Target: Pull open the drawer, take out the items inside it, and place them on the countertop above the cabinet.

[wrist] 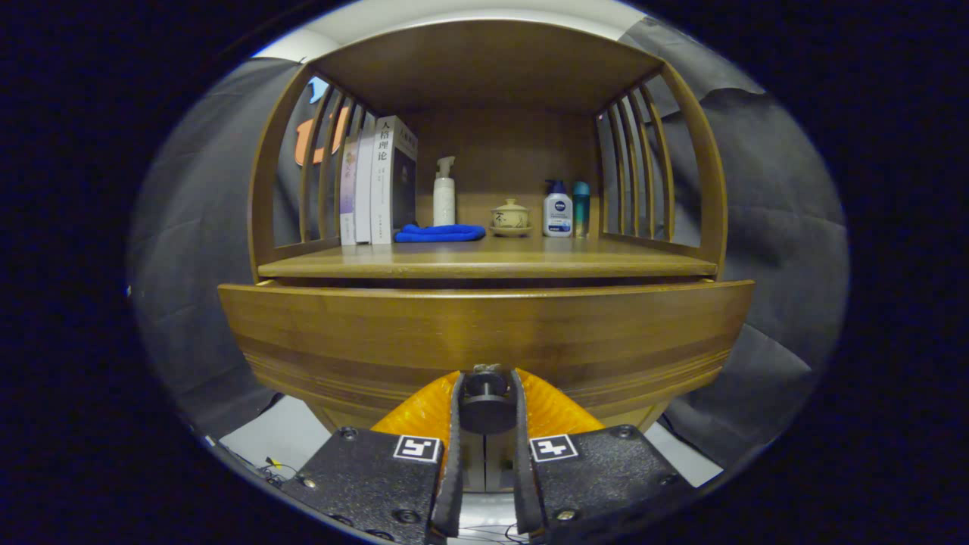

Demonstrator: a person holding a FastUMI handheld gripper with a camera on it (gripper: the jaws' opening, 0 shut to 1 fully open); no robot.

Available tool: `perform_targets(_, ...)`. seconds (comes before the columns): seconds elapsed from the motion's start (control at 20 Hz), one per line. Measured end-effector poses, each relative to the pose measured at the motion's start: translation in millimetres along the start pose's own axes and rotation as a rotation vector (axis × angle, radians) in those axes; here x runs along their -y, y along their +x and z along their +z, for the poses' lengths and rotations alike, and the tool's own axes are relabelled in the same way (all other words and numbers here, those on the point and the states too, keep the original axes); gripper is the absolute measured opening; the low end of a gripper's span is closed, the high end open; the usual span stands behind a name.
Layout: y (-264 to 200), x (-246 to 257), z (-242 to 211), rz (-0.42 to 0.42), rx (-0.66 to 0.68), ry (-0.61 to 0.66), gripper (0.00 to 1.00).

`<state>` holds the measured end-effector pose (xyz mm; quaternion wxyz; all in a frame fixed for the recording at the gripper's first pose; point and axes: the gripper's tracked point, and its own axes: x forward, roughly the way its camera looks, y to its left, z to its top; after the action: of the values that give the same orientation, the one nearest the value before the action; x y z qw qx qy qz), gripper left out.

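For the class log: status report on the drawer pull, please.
Claw shut on drawer knob. Drawer front stands slightly proud of the cabinet, contents hidden. Countertop front bare; blue cloth further back.

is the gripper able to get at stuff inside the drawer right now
Probably not. The gripper is shut on the drawer knob, and the drawer front hides the inside, so it would need to let go first.

Book (392, 178), left rear of desk (484, 265): spine title "人格理论", smaller print below it unreadable. Two thinner books just left of it: spine text too small to tell. White bottle (557, 214), right rear of desk: blue label. Tool (487, 393), fingers clamped on drawer knob (487, 409): square black-white marker (416, 448) on each side, no letters.
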<state>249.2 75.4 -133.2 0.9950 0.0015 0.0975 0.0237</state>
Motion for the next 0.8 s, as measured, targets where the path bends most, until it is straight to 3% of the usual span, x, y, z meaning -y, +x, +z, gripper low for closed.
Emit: perform_targets(0.8, -99, 4, -36, 0.029, -0.029, -0.007, 0.3)
